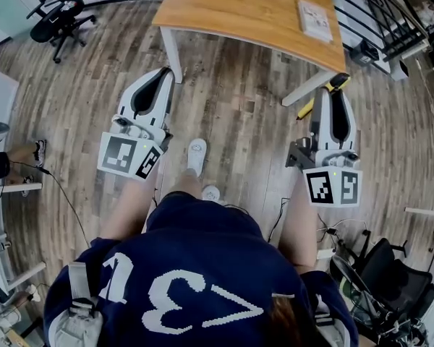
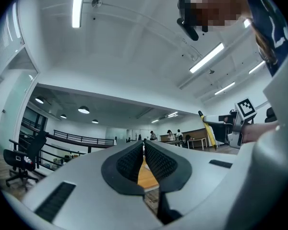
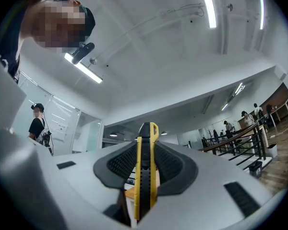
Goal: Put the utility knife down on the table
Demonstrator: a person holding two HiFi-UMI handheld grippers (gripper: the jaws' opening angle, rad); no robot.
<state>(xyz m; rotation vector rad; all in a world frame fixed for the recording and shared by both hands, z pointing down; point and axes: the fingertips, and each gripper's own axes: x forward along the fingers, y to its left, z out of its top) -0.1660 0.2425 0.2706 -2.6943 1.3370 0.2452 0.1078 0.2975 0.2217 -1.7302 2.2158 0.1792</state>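
Head view: the only writing is large white numerals on the person's navy shirt (image 1: 195,288), upside down from here and not surely readable; the print on a sheet of paper (image 1: 315,16) on the wooden table (image 1: 239,9) at 12 o'clock is too small to read; each gripper's cube carries black-and-white square markers; the left gripper (image 1: 161,76) at 10 o'clock and the right gripper (image 1: 334,91) at 2 o'clock hang over plank floor, short of the table; the yellow and black utility knife (image 1: 339,82) sticks out of the right gripper's tip beside a table leg; a black office chair (image 1: 58,13) stands at 11 o'clock, a railing (image 1: 380,13) at 1 o'clock.

Left gripper view: the ribbed pads (image 2: 129,162) stand a narrow slit apart with nothing between them; the table's wood shows through the gap; the knife-bearing gripper sits at 3 o'clock.

Right gripper view: the jaws clamp the knife upright, its slider facing the camera; people (image 3: 38,126) stand at 9 o'clock.
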